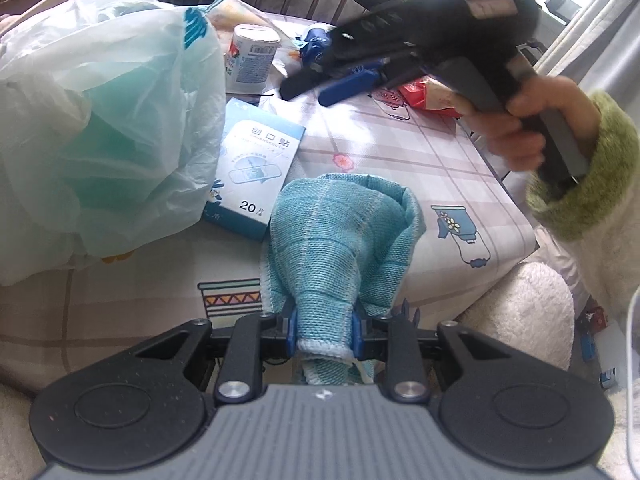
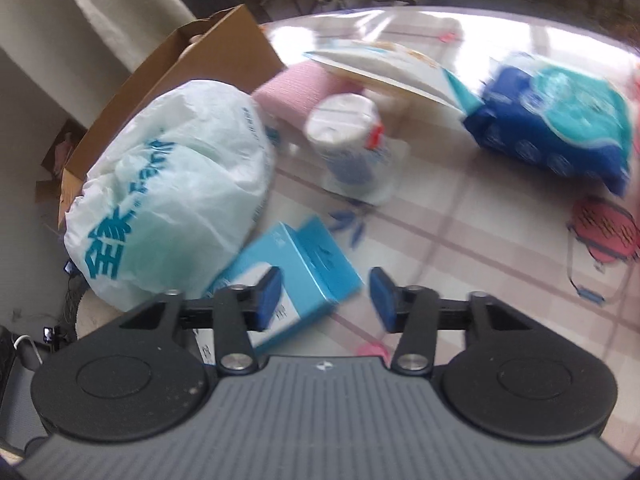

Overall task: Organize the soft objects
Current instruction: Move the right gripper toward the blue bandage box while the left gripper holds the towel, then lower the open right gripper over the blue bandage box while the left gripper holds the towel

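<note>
My left gripper [image 1: 323, 330] is shut on a light blue woven cloth [image 1: 340, 236], which bunches up between the blue pads and drapes forward onto the table's patterned cover [image 1: 400, 152]. My right gripper [image 2: 326, 298] is open and empty above the table, over a blue bandage box [image 2: 296, 280]. It also shows in the left wrist view [image 1: 336, 84], held up at the far right by a hand. A pink soft roll [image 2: 296, 96] and a blue tissue pack [image 2: 556, 124] lie further back.
A stuffed white plastic bag [image 1: 92, 132] fills the left side, also in the right wrist view [image 2: 172, 192]. A blue-and-white can [image 1: 252, 56], the bandage box [image 1: 256, 164], a red packet [image 1: 416, 94] and a cardboard box [image 2: 160, 92] crowd the table. The table edge runs down the right.
</note>
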`<act>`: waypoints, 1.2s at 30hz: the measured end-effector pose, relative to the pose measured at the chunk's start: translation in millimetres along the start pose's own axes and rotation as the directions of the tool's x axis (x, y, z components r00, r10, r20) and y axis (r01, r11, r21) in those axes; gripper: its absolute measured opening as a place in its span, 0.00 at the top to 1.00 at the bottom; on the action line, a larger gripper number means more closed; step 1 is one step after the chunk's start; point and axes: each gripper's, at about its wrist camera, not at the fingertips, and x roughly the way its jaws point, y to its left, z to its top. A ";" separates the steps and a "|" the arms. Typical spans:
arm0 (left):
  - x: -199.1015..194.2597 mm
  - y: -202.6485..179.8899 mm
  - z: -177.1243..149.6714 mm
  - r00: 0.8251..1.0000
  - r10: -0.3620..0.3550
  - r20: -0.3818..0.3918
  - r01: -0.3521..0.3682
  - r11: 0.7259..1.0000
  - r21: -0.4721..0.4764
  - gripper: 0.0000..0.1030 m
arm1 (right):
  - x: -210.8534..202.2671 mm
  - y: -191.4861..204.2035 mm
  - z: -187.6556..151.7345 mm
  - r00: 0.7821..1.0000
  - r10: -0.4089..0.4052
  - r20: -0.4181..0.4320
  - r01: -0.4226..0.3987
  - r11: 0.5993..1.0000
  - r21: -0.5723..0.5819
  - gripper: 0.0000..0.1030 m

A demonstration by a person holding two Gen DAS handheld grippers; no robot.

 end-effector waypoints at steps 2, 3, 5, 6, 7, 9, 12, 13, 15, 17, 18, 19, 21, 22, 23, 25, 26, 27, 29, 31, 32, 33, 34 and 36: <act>-0.9 2.0 -0.3 1.000 -0.004 0.000 0.004 1.000 -0.005 0.75 | 7.2 7.6 9.5 0.999 -0.030 0.013 0.030 0.999 -0.033 0.38; -0.9 2.3 -0.3 1.000 -0.007 0.000 0.007 1.000 -0.005 0.75 | 8.0 9.1 14.4 0.999 -0.043 0.029 0.044 0.998 -0.040 0.38; -0.4 2.6 -0.1 1.000 -0.012 0.003 0.012 1.000 -0.001 0.75 | 10.2 9.6 24.3 0.996 -0.070 0.058 0.072 0.997 -0.039 0.36; 0.0 2.7 0.1 1.000 -0.015 0.004 0.015 1.000 0.002 0.75 | 10.4 9.6 29.0 0.994 -0.085 0.073 0.088 0.995 -0.039 0.35; 0.2 2.6 0.4 1.000 -0.018 0.005 0.018 1.000 0.004 0.75 | 11.1 9.7 33.5 0.991 -0.098 0.088 0.102 0.994 -0.044 0.32; 0.3 3.4 0.8 1.000 -0.025 0.008 0.025 1.000 0.007 0.75 | 13.8 9.7 42.1 0.986 -0.119 0.115 0.126 0.991 -0.051 0.25; 1.1 5.3 1.5 0.999 -0.036 0.013 0.036 0.999 0.004 0.75 | 21.3 8.6 53.8 0.984 -0.128 0.122 0.134 0.990 -0.044 0.22; 1.8 5.0 1.5 0.999 -0.038 0.015 0.038 0.999 0.005 0.75 | 22.4 7.9 55.7 0.985 -0.122 0.120 0.127 0.991 -0.033 0.22; 2.2 4.6 0.9 0.999 -0.043 0.019 0.042 0.999 0.011 0.75 | 22.3 7.9 56.3 0.989 -0.096 0.110 0.099 0.995 -0.016 0.22; 0.1 6.4 -0.5 0.998 -0.053 0.020 0.053 0.998 0.019 0.75 | 21.3 10.4 50.9 0.993 -0.069 0.096 0.071 0.997 -0.015 0.22; 0.3 6.6 -0.6 0.998 -0.065 0.016 0.065 0.998 0.021 0.75 | 20.0 11.5 47.5 0.994 -0.063 0.087 0.065 0.998 -0.022 0.22; 1.0 6.6 -0.7 0.997 -0.081 0.009 0.081 0.996 0.022 0.75 | 19.3 14.4 39.2 0.995 -0.061 0.073 0.063 0.997 -0.034 0.22; 3.2 3.8 -1.8 0.994 -0.107 -0.005 0.107 0.994 0.029 0.75 | 18.8 17.4 28.3 0.997 -0.067 0.034 0.069 0.996 -0.063 0.22; 5.0 1.1 -2.6 0.994 -0.111 -0.009 0.112 0.993 0.037 0.75 | 18.4 19.9 21.9 0.997 -0.070 0.015 0.071 0.994 -0.081 0.22; 5.2 -1.1 -3.7 0.994 -0.112 -0.010 0.112 0.993 0.045 0.75 | 16.9 22.4 15.6 0.998 -0.061 -0.008 0.060 0.993 -0.103 0.22; 5.4 -2.6 -5.4 0.993 -0.118 -0.012 0.118 0.992 0.048 0.75 | 15.3 28.7 5.4 0.997 -0.036 -0.069 0.026 0.989 -0.147 0.22; 5.2 -2.8 -6.3 0.993 -0.121 -0.012 0.122 0.991 0.047 0.75 | 14.5 33.4 1.4 0.996 -0.034 -0.087 0.018 0.985 -0.173 0.21; 5.0 -2.8 -7.5 0.992 -0.123 -0.011 0.123 0.991 0.045 0.75 | 13.6 39.0 -2.9 0.994 -0.034 -0.106 0.011 0.978 -0.210 0.20; 4.9 -2.6 -9.8 0.992 -0.124 -0.010 0.124 0.991 0.041 0.75 | 15.9 51.8 -9.0 0.989 -0.051 -0.136 0.010 0.958 -0.287 0.12; 5.7 -1.7 -12.4 0.992 -0.126 -0.010 0.126 0.991 0.033 0.75 | 20.9 65.7 -13.6 0.984 -0.077 -0.161 0.015 0.933 -0.359 0.07; 5.7 -0.9 -13.6 0.992 -0.128 -0.009 0.128 0.991 0.030 0.75 | 24.7 71.9 -13.0 0.982 -0.086 -0.169 0.013 0.920 -0.392 0.06; 6.0 -0.6 -14.9 0.992 -0.129 -0.007 0.129 0.991 0.027 0.75 | 27.4 77.3 -12.9 0.980 -0.091 -0.175 0.009 0.908 -0.419 0.06; 6.2 0.6 -16.1 0.991 -0.130 -0.006 0.130 0.991 0.023 0.75 | 30.1 82.0 -11.3 0.979 -0.097 -0.181 0.007 0.897 -0.443 0.05; 7.3 3.5 -17.8 0.991 -0.137 -0.007 0.137 0.991 0.011 0.75 | 36.1 92.2 -9.3 0.974 -0.109 -0.197 -0.001 0.874 -0.486 0.02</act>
